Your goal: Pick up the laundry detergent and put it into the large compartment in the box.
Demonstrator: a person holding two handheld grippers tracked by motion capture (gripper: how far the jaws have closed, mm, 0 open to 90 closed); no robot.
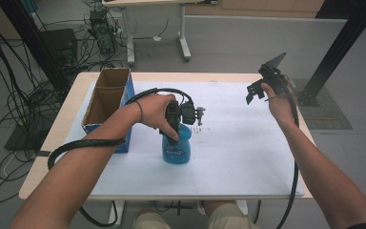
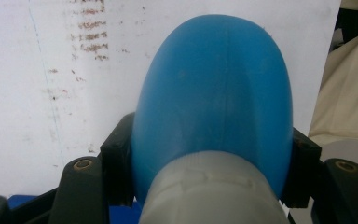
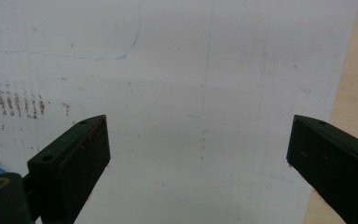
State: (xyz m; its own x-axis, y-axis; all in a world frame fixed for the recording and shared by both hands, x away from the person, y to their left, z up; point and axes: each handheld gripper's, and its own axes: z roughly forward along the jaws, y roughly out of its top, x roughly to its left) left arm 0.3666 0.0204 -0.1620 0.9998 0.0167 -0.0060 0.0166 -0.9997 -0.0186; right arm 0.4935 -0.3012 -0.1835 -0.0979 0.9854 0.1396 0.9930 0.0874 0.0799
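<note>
We have the left gripper [image 1: 173,128] clamped on the blue bottle [image 1: 177,148], its fingers [image 2: 116,163] pinching the rounded shoulder just below the pale grey cap [image 2: 212,191], one on each side. The bottle stands upright on the white sheet [image 1: 238,143] covering the tabletop [image 1: 71,100], directly under and between those fingers. To do this step well, we judge that the grip should stay square across the shoulder: the plastic curves away there, so a tilted squeeze could let it slide out, and a harder squeeze may dent the soft wall. Any lift should go straight up, with the bottle kept vertical. The right gripper [image 1: 262,88] hangs well apart to the other side, its fingers [image 3: 77,163] spread wide with nothing but the sheet between them, ready to take the cap if we need it. The sheet beyond the left fingers carries faint reddish-brown smudges [image 2: 91,35] and thin blue pen lines. An open cardboard box [image 1: 107,98] with blue sides sits near the left hand. Around the tabletop we see grey floor, tangled black cables [image 1: 9,86] and dark frame posts.
</note>
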